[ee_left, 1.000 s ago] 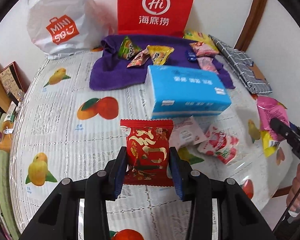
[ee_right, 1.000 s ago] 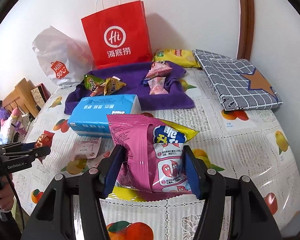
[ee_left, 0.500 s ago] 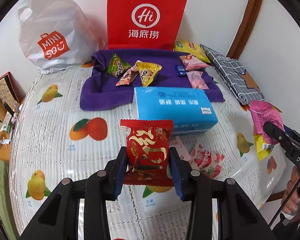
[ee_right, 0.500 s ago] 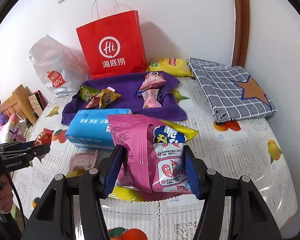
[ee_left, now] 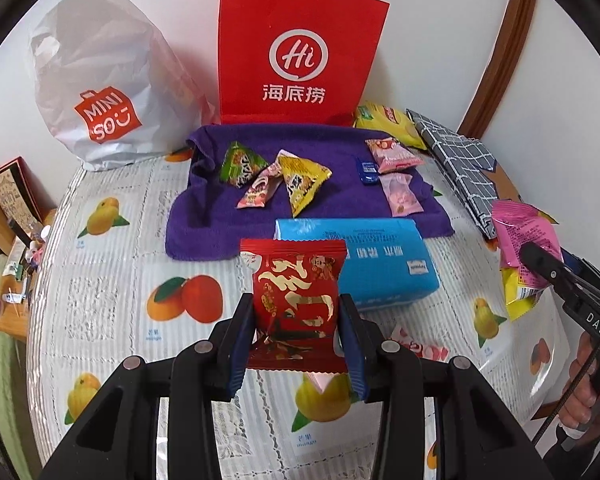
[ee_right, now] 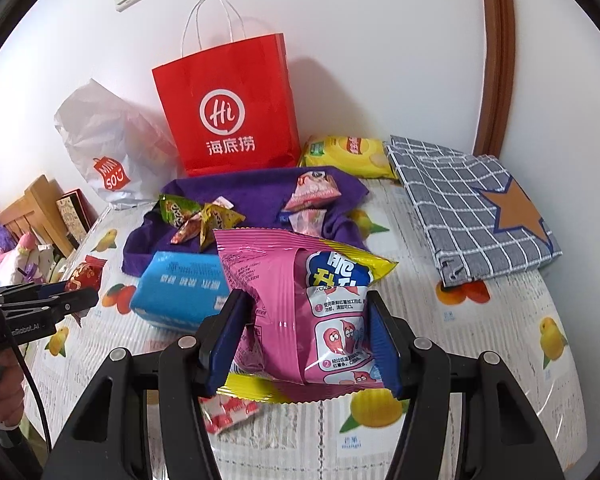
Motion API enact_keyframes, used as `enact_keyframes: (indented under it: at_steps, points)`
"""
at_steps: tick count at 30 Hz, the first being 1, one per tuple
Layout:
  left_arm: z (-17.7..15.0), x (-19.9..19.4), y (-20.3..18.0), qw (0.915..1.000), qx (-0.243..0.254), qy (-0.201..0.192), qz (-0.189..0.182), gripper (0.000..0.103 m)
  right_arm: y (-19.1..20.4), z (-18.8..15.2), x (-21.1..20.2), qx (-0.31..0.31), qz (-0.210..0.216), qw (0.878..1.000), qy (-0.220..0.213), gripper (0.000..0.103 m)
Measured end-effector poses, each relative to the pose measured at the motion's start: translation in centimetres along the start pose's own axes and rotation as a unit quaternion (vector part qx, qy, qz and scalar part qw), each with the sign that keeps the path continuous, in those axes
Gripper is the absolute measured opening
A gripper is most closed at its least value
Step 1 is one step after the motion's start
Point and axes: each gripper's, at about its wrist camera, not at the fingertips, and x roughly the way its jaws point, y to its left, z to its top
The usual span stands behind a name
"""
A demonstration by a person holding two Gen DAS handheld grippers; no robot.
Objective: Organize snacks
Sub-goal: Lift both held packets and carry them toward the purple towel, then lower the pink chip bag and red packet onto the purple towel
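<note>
Clamping red snack packet [ee_left: 298, 300] in my left hand-held gripper [ee_left: 298, 344], right hand-held gripper [ee_right: 304, 344] clamped on pink snack bag [ee_right: 300, 308], both above counter [ee_left: 112, 300]

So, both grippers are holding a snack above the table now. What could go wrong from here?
The pink snack bag is puffy and glossy, so it might slip from the right gripper. The left gripper grips only the lower part of the red packet, which might tip. The blue tissue pack lies before the purple towel.

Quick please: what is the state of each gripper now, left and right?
Left gripper: closed on the red snack packet.
Right gripper: closed on the pink snack bag.
</note>
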Motion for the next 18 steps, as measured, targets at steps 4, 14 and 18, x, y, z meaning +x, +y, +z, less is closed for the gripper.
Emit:
enact_keyframes:
  at_steps: [4,14,18]
  points:
    - [0.5,0.1,0.1,1.0000,-0.002,-0.001,0.001,0.039,0.2,0.7,0.2,-0.004,0.000,1.000,-0.002,0.059]
    - [1.8,0.1,0.3,0.9999,-0.003,-0.009,0.004,0.039,0.1,2.5,0.6,-0.008,-0.009,1.000,-0.013,0.059]
    - [2.5,0.0,0.4,0.9999,-0.004,-0.012,0.005,0.039,0.0,3.3,0.9,-0.006,-0.009,1.000,-0.015,0.059]
